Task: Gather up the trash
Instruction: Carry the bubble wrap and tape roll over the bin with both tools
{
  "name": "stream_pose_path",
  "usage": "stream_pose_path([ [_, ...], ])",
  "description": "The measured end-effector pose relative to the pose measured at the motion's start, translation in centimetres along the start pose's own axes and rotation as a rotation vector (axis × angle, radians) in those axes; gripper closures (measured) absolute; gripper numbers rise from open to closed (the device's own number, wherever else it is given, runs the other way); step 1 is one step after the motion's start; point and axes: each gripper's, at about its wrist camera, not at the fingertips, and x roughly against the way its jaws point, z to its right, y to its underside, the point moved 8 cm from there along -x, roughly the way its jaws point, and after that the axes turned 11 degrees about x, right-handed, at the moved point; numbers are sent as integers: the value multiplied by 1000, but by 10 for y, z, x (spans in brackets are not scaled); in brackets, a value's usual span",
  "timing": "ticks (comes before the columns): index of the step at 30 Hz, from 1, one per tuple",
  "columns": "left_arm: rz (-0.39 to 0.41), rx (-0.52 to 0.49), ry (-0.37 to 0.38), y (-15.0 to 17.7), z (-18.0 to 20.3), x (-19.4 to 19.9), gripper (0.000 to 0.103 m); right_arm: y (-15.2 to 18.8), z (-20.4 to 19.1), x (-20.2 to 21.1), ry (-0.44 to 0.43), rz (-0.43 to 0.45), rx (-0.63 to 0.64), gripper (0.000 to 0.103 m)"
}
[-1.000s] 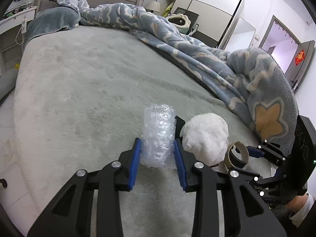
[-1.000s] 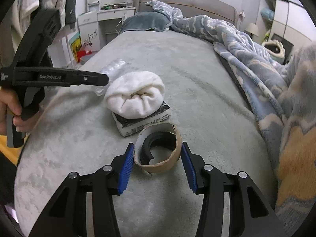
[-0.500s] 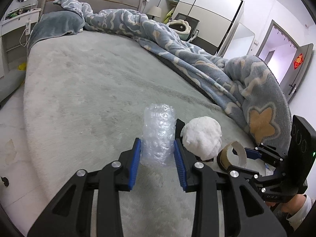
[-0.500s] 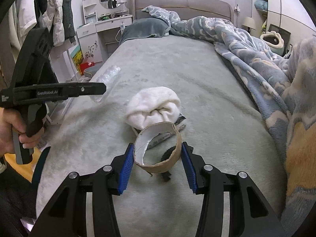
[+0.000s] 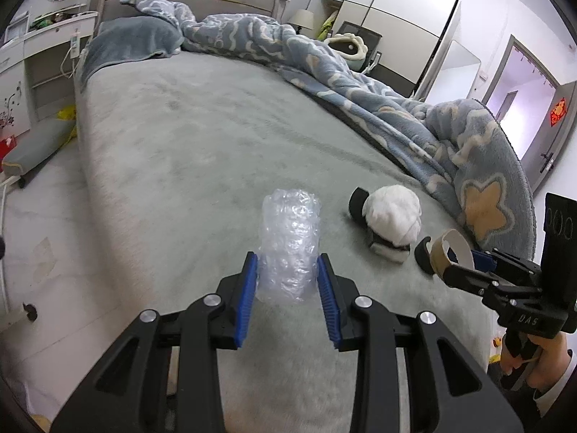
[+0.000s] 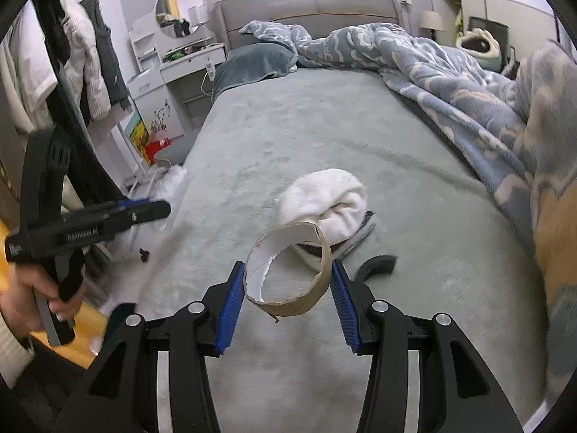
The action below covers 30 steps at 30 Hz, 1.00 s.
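My left gripper (image 5: 287, 270) is shut on a clear bubble-wrap roll (image 5: 290, 241), held above the near edge of the grey bed (image 5: 202, 137). My right gripper (image 6: 287, 281) is shut on a brown cardboard tape ring (image 6: 288, 270), lifted off the bed; it also shows in the left wrist view (image 5: 449, 256). A white rolled cloth (image 6: 324, 205) lies on a small dark-printed box (image 5: 389, 249). A black curved piece (image 6: 377, 263) lies on the bed to the right of the ring. The left gripper also shows at the left of the right wrist view (image 6: 144, 209).
A blue patterned blanket (image 5: 360, 86) is heaped along the bed's right side. A white dresser (image 6: 180, 72) and hanging clothes (image 6: 83, 61) stand left of the bed. White floor (image 5: 39, 238) runs along the bed's left side, with a grey cushion (image 5: 36, 148).
Both grippers have lifted and pulled back from the bed with their objects. The tape ring has come off the bed, uncovering the black curved piece. The cloth and box look farther away.
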Motion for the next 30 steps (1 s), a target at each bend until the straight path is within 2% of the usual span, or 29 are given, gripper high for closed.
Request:
stream_pose_path([
  [3,7,26,6,8,-5,13,67,-1,-15,4,-14,12,-18,55],
  [7,-5,-27,-32,19,-9,28,67,-1,-40,6,-47,26,-35,55],
  [11,-16,-22,-68,33,-23,42,67,0,-63,1,-70,21,-37,55],
  [23,-83,67,-187,94,-77,72,67,4,-151,-18,-184,-26,47,55],
  [30,-156,139,-269,141,-117,77,67,13,-197,-33,-238,-69,101,55],
])
